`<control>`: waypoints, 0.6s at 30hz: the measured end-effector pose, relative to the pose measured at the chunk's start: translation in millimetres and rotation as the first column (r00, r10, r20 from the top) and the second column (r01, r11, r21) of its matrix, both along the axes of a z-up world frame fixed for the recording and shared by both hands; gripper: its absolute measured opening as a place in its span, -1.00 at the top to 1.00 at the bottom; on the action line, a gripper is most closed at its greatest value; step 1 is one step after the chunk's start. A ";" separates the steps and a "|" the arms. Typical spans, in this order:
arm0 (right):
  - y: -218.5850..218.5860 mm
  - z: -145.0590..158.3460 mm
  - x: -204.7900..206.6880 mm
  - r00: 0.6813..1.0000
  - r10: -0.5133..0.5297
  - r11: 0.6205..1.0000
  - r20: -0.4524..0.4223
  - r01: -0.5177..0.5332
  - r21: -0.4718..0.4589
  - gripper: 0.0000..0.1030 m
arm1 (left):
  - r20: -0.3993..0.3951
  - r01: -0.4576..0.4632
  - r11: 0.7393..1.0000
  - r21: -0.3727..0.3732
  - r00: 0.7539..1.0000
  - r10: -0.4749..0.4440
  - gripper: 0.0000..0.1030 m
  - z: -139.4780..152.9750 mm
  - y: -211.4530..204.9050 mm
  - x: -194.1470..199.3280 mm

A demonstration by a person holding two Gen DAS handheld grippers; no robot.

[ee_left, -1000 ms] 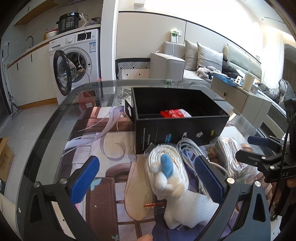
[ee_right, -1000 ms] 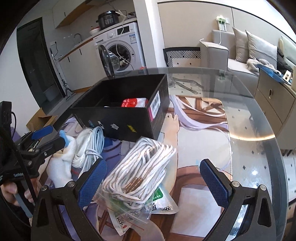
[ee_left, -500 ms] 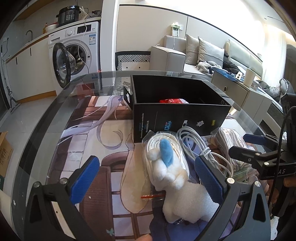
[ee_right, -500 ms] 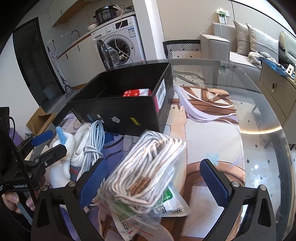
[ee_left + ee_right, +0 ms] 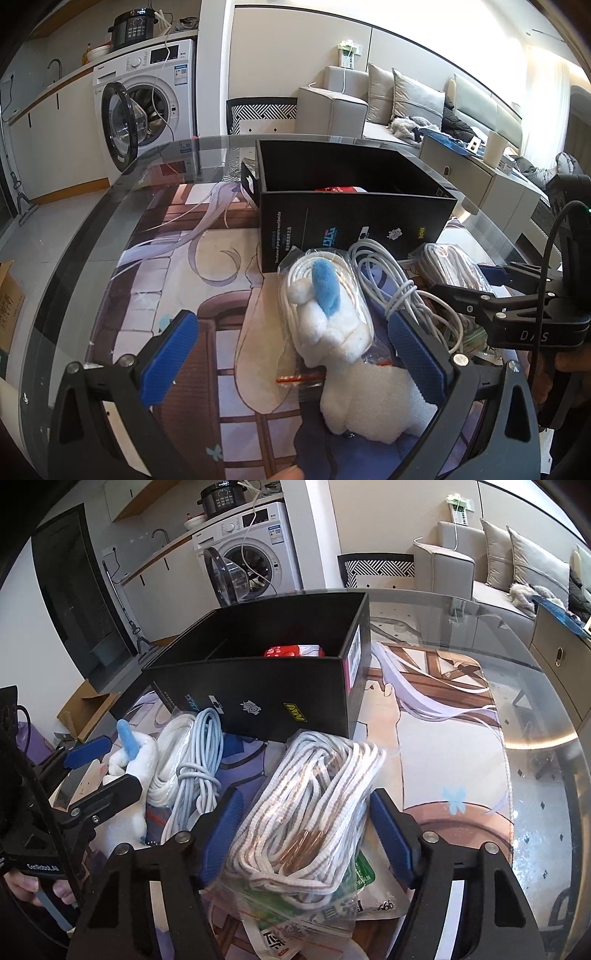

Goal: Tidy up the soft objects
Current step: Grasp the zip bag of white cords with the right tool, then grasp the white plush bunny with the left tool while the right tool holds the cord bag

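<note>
A bag of white and brown braided rope [image 5: 314, 805] lies on the glass table between the pads of my right gripper [image 5: 306, 834], whose jaws stand close on both sides of it, partly closed. A white plush toy with a blue ear [image 5: 343, 332] lies on a bagged white cable [image 5: 299, 280], between the wide-open jaws of my left gripper [image 5: 291, 354]. The plush also shows in the right wrist view [image 5: 133, 760]. A black box [image 5: 354, 206] stands behind them, holding a red packet [image 5: 291, 651].
A pale blue cable coil [image 5: 199, 768] lies between the plush and the rope bag. A green and white packet [image 5: 362, 882] lies under the rope bag. The glass table edge [image 5: 74, 243] curves round on the left. A washing machine [image 5: 147, 107] and a sofa stand beyond.
My right gripper's jaws have narrowed around the rope bag. My left gripper has moved forward and lower toward the plush and stays open.
</note>
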State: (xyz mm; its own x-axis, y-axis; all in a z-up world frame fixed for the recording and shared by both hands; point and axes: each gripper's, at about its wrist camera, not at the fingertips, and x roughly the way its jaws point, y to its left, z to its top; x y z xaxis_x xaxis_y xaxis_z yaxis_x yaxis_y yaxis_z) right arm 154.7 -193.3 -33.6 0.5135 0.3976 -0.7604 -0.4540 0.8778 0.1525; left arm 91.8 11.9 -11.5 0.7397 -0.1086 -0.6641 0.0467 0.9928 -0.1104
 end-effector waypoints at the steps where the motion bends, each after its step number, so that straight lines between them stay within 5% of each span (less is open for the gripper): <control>1: 0.2 -0.5 -0.6 1.000 0.003 1.000 -0.003 -0.003 0.000 -0.36 | -0.001 0.000 1.000 0.001 1.000 0.000 -1.00 -0.2 -0.6 0.0; 12: 0.7 -0.7 -5.5 1.000 0.027 1.000 0.008 -0.027 0.015 -0.02 | -0.022 0.017 1.000 -0.012 1.000 -0.017 -0.97 -3.6 -2.2 1.2; 18: -2.3 1.5 -8.7 0.999 0.039 0.999 0.015 -0.039 0.026 0.07 | -0.036 0.031 0.998 -0.057 0.999 -0.033 -0.61 -5.5 1.0 1.6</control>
State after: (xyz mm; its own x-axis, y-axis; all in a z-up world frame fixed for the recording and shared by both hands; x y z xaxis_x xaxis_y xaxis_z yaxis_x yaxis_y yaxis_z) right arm 146.0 -195.6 -32.1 0.5079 0.4370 -0.7423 -0.4899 0.8554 0.1684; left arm 93.4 12.8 -16.9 0.7103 -0.1702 -0.6831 0.0735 0.9830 -0.1685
